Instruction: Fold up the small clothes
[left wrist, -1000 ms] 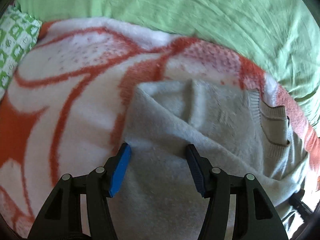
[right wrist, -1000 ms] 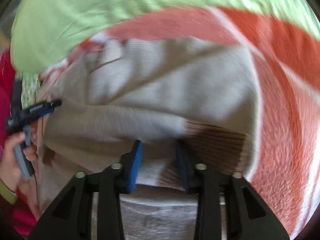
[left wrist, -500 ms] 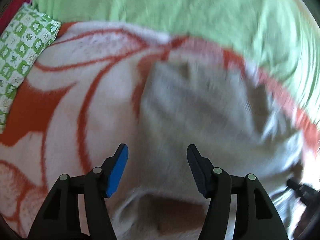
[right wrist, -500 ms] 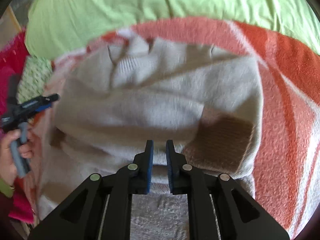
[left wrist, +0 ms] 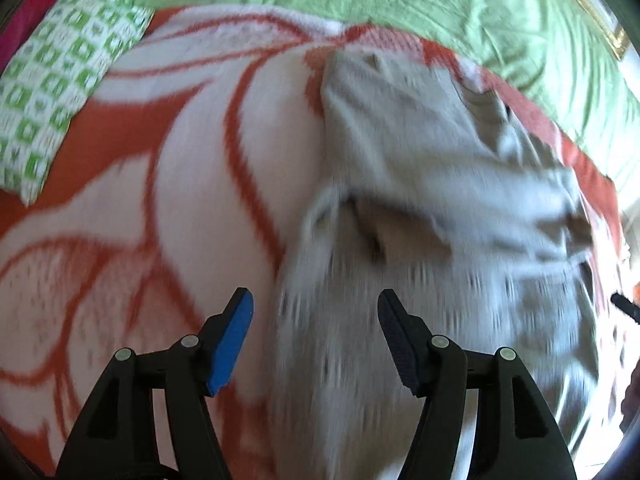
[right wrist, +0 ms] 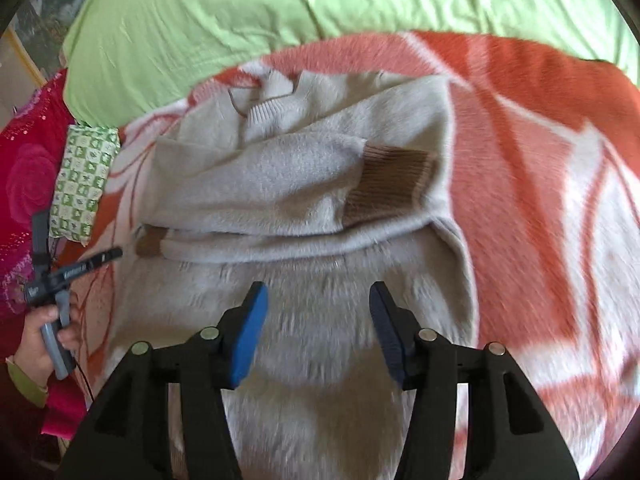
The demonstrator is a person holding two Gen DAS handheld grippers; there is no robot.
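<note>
The pale grey-beige sweater (right wrist: 304,184) lies on the orange-and-white blanket (right wrist: 540,168), toward the blanket's far edge where the green bedsheet (right wrist: 320,4) begins. One sleeve is folded across the body, its brown ribbed cuff (right wrist: 392,184) lying near the sweater's right edge in the right wrist view; a second brown cuff (right wrist: 150,242) peeks out at the opposite side. The ribbed neckline sits at the far end, close to the green sheet.

The right gripper (right wrist: 316,320) hangs above the lower body of the sweater, just short of the folded sleeve. Its jaws have just been opening and now stand spread, with nothing pinched; the knit shows below the gap, and the pads do not press on it.

The left gripper (left wrist: 316,332) is also spread and holds nothing. It hovers over the sweater's left edge, so that blanket shows beneath its blue pad and blurred knit beneath the darker one. In the right wrist view the same tool appears at the blanket's left edge, gripped by the person's hand (right wrist: 48,332) with a yellow-green cuff.

A green-and-white patterned pillow (left wrist: 60,92) rests at the blanket's far left corner. Magenta floral fabric (right wrist: 28,176) lies beyond the blanket's left edge.
</note>
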